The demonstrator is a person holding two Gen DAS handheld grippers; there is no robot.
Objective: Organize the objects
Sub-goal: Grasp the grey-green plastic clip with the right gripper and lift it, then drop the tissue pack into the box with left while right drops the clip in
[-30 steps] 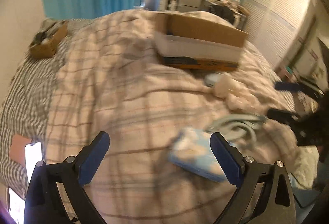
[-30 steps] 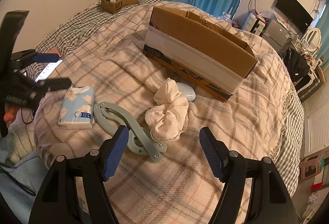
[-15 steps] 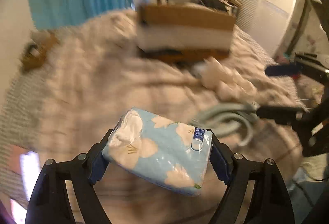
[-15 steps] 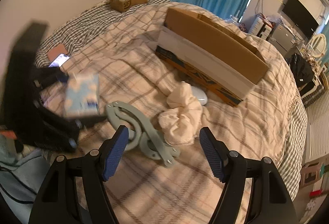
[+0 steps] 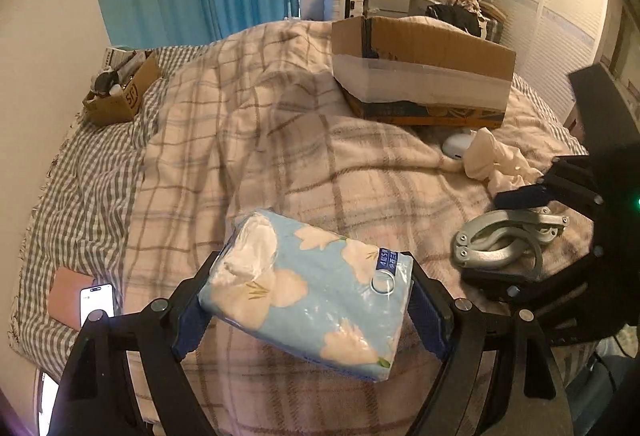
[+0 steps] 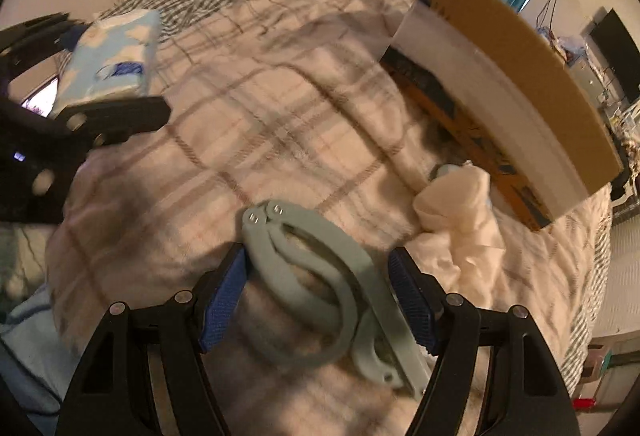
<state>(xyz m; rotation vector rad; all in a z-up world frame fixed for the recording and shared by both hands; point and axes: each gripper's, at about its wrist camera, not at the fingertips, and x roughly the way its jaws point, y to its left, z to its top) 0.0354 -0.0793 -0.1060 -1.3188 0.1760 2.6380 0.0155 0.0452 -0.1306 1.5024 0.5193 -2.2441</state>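
Observation:
My left gripper is shut on a light blue tissue pack with white flowers and holds it above the plaid blanket; the pack also shows in the right wrist view. My right gripper is open, its blue pads on either side of a grey plastic clamp-like tool, which lies on the blanket. A large open cardboard box sits on the bed further back. A cream cloth and a small white oval object lie in front of the box.
A small cardboard box of odds and ends stands at the bed's far left. A phone lies on the checked sheet at the near left. Blue curtains, a TV and cluttered furniture stand beyond the bed.
My left gripper closed on the tissue pack and lifted it off the blanket. My right gripper moved down and forward until its pads straddle the grey tool.

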